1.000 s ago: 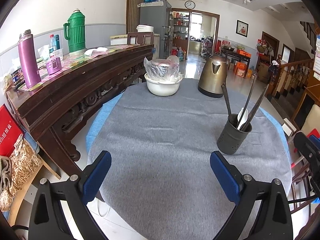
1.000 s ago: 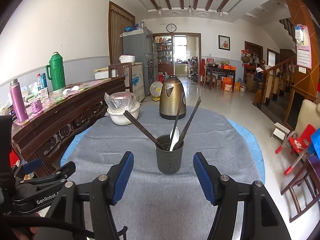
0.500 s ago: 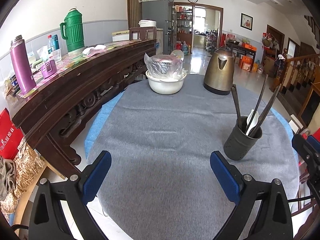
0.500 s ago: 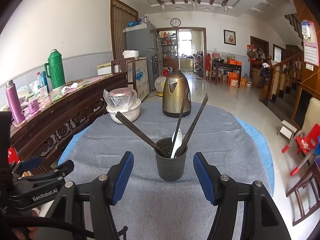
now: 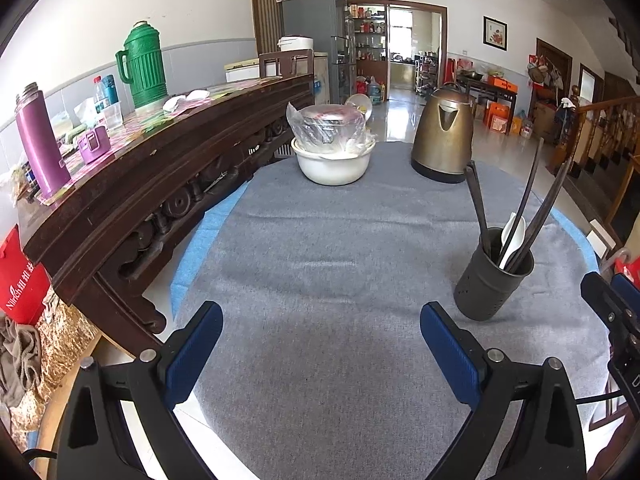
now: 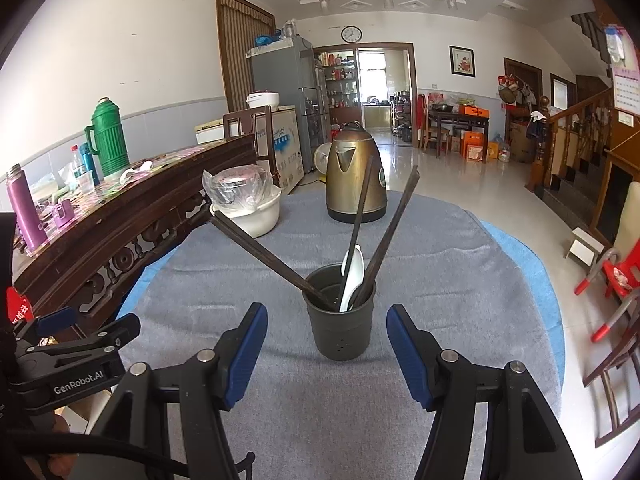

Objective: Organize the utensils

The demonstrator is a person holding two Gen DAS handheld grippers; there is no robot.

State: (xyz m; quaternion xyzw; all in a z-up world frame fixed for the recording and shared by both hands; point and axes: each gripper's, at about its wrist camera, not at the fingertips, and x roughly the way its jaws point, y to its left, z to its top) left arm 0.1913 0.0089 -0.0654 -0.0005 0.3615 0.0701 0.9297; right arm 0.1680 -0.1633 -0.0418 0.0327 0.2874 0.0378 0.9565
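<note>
Chopsticks [image 6: 256, 248] and a white spoon [image 6: 352, 276] stand in the dark utensil holder [image 6: 342, 320], which sits straight ahead of my right gripper [image 6: 326, 354], just beyond its blue pads and centred on the gap between them. My right gripper's jaws are spread wide with nothing between them. One dark stick leans far out to the left of the holder, two others [image 6: 390, 240] lean up and to the right, and the spoon rests among them with its bowl up.

My left gripper [image 5: 320, 354] is also spread apart and empty, hovering over the bare grey tablecloth [image 5: 340, 248]. From it the utensil holder [image 5: 494, 276] lies ahead and to the right, near its right pad but apart from it. Farther ahead of both grippers, at the far edge of the table, stand a bronze kettle [image 5: 444, 136] and, left of it, a white bowl [image 5: 332, 162] holding a plastic-wrapped pot. A dark wooden sideboard [image 5: 160, 184] runs along my left.
</note>
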